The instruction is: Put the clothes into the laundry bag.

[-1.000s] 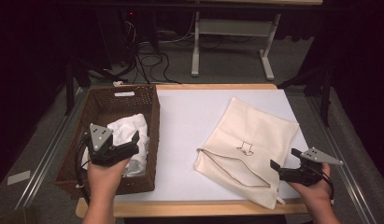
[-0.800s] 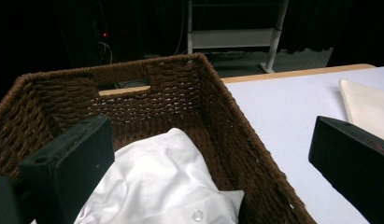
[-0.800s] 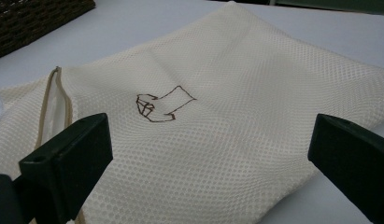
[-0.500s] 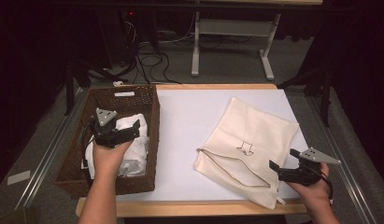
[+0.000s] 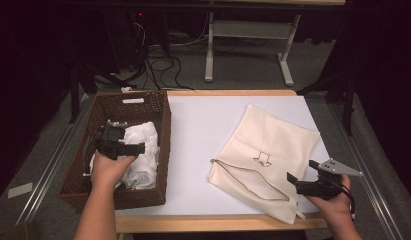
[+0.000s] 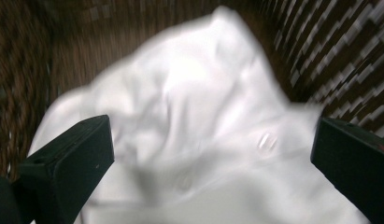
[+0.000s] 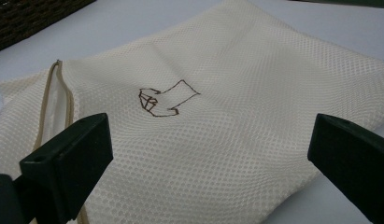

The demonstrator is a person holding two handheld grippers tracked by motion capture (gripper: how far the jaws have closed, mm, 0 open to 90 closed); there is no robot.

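Left gripper (image 5: 124,145) is over the wicker basket (image 5: 158,107) at the tabletop's (image 5: 203,130) left side, jaws wide apart above the crumpled white cloth (image 6: 189,116) lying inside it. Over on the right, the right gripper (image 5: 305,184) hovers at the near edge of the cream mesh bag (image 7: 236,126), jaws spread too, gripping nothing. The bag lies flat, zipper (image 7: 52,98) partly open.

High view overhead, facing forward; gripper views close on basket (image 5: 158,130), bag (image 7: 236,140)
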